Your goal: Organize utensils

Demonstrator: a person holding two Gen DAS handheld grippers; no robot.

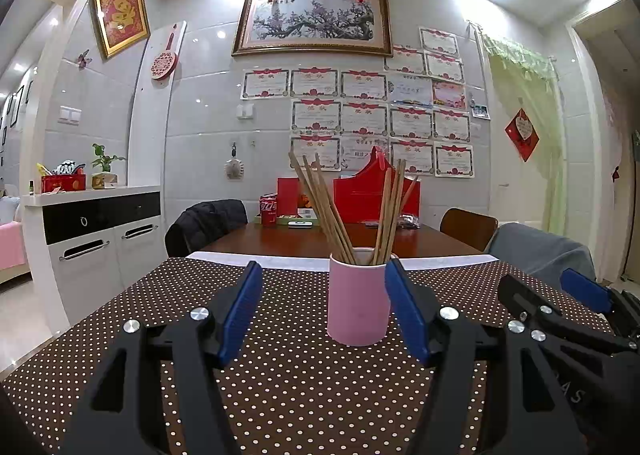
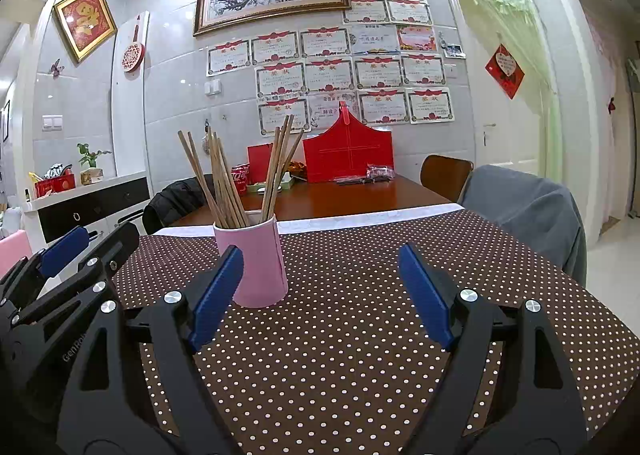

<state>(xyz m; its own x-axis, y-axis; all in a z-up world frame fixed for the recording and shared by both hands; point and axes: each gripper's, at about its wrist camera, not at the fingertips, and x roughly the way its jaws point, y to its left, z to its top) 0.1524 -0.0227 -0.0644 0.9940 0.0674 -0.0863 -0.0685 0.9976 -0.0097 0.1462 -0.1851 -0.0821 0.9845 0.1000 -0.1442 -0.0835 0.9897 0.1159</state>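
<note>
A pink cup (image 1: 359, 295) stands upright on the brown dotted tablecloth (image 1: 296, 383), holding several wooden chopsticks (image 1: 340, 211) that fan out left and right. My left gripper (image 1: 323, 271) is open just in front of it, blue pads on either side of the cup without pressing on it. In the right wrist view the cup (image 2: 256, 263) and chopsticks (image 2: 224, 179) sit left of centre, partly behind the left finger. My right gripper (image 2: 320, 251) is open over bare cloth with nothing between its fingers. Each gripper shows in the other's view: the right gripper (image 1: 536, 279), the left gripper (image 2: 108, 233).
Beyond the cloth lies bare wooden table (image 2: 360, 191) with a red box (image 2: 348, 151), a cola can (image 1: 269, 209) and small packets. Chairs stand around: one with a black jacket (image 1: 204, 223), one draped in grey (image 2: 528, 211). A white sideboard (image 1: 96, 231) stands left.
</note>
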